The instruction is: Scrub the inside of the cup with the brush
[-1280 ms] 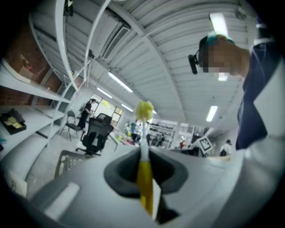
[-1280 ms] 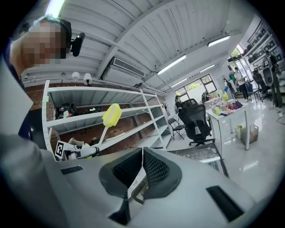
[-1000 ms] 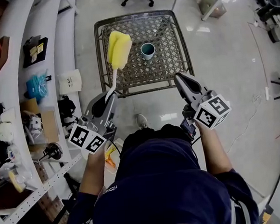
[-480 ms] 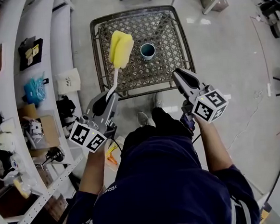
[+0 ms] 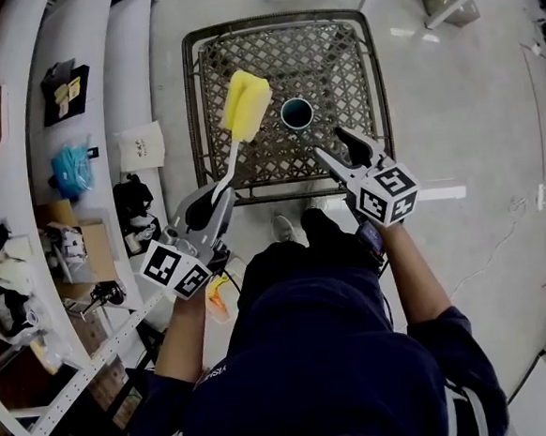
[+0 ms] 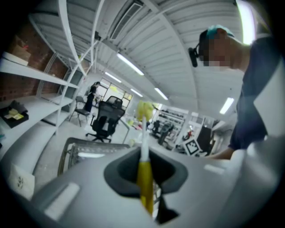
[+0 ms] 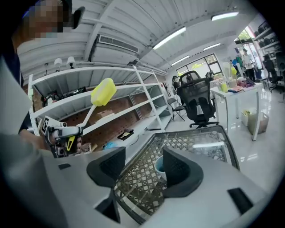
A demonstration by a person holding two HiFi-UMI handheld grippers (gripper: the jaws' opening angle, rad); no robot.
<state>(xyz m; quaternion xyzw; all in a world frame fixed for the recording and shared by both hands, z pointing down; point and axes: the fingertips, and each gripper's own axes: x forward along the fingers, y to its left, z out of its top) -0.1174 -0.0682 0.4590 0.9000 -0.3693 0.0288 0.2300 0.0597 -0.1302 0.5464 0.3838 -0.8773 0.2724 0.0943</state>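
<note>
The scrubbing has not begun yet. I am at the step of reaching for the cup (image 5: 296, 113). It stands upright on the wire table (image 5: 240, 34), open end up, with nothing in it that I can see.

My left gripper (image 5: 217, 194) is closed tight on the thin handle of the brush (image 5: 246, 103). The handle sticks out ahead of the jaws, and the yellow sponge head hangs over the table, just to the left of the cup – near it, but not inside it.

My right gripper (image 5: 329, 142) has just been opening its jaws. They stand a good way apart now and hold nothing. Looking along them, I see the cup through the gap, but it is farther out on the table and the pads do not touch it.

I think the next move is for the right gripper to go out to the cup and close around its side so it cannot tip. Then the sponge must line up over the mouth and go straight down – a crooked push could knock the cup over.
</note>
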